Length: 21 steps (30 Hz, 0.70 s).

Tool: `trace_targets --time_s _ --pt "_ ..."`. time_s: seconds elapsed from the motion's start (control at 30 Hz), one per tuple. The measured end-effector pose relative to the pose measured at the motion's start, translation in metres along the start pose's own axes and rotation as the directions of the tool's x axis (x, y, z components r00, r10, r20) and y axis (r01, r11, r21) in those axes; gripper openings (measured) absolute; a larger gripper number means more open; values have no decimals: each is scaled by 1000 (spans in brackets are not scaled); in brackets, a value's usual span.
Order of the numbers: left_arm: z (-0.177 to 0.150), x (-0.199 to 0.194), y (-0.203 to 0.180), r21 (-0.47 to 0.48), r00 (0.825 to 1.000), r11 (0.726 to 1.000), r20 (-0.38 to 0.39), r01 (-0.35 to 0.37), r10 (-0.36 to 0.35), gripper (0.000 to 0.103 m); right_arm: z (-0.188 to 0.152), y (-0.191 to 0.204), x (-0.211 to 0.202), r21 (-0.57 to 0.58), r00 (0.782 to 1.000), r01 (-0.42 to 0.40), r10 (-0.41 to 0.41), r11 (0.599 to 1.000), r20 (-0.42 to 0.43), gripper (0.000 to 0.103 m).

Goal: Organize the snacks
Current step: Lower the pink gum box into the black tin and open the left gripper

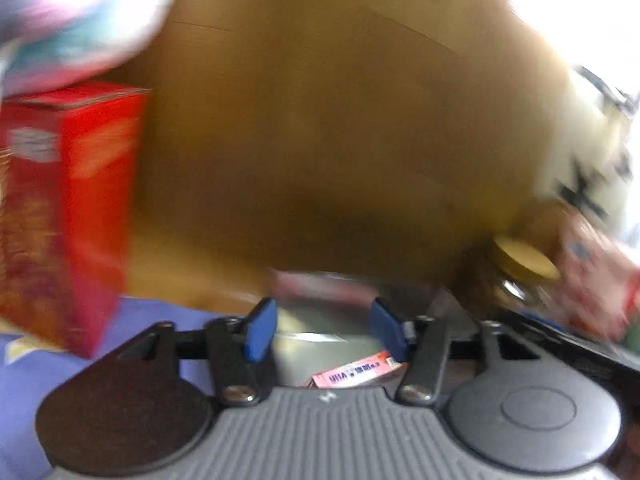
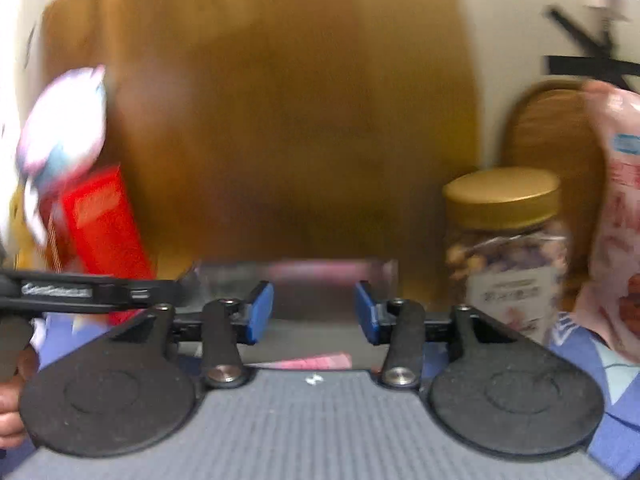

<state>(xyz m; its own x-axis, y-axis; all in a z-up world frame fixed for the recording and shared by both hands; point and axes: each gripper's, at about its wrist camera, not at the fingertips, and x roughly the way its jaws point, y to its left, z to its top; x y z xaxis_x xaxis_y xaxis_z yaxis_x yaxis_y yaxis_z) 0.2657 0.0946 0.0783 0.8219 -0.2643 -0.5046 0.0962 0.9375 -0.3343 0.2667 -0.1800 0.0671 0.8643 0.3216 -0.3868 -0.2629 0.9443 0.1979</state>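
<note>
Left wrist view, left to right: upright red cardboard snack box (image 1: 80,208); left gripper (image 1: 324,326), fingers spread, pinching nothing; flat pink snack packet (image 1: 356,374) just below them, long axis crosswise (nearest this hand); gold-lidded clear jar (image 1: 520,276). Right gripper (image 2: 314,312) likewise spread, empty.

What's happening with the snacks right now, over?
Both claws open, left and right, holding nothing. Clear tray with pink packet ahead. Red box left, nut jar right, nothing blocking.
</note>
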Motion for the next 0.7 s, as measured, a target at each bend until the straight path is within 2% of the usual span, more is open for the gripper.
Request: trace_targets --time_s 0.03,0.07,0.17,0.2,0.27,0.33,0.4,0.5,0.57,0.63,0.7 --pt "0 4 8 -26 1000 999 -16 -24 23 57 -1 -8 -2 31 1000 23 -23 999 19 67" --pt "-2 12 15 -46 998 998 -54 -32 29 57 -3 -15 -1 61 998 50 -51 997 21 67" --pt "-17 37 24 -69 982 997 -186 -37 23 52 -14 -33 13 170 996 81 -72 982 -58 67" --pt "-23 41 24 -78 980 997 -200 -23 7 51 -19 -38 18 207 994 85 -68 975 -90 67" --pt "-28 42 24 -109 977 994 -209 21 -44 43 -32 -42 24 267 987 78 -36 961 -158 67" --pt "-30 38 16 -84 974 996 -226 -6 -13 42 -40 -41 21 339 985 5 54 941 -164 67" --pt "-36 32 6 -40 973 999 -229 -20 11 42 -42 -29 9 319 984 31 28 947 -177 69" --pt "-42 21 6 -26 975 1000 -222 -15 9 44 -51 -11 -16 277 984 38 11 960 -176 70" --pt "-45 15 8 -27 975 1000 -223 1 -7 50 -61 -6 -35 294 984 28 25 955 -174 72" --pt "-47 5 10 -23 977 1000 -214 6 -11 64 -70 -2 -55 309 985 7 46 951 -164 73" --pt "-43 -22 8 -16 987 1000 -162 -24 21 65 -72 3 -68 278 987 -16 60 961 -152 72"
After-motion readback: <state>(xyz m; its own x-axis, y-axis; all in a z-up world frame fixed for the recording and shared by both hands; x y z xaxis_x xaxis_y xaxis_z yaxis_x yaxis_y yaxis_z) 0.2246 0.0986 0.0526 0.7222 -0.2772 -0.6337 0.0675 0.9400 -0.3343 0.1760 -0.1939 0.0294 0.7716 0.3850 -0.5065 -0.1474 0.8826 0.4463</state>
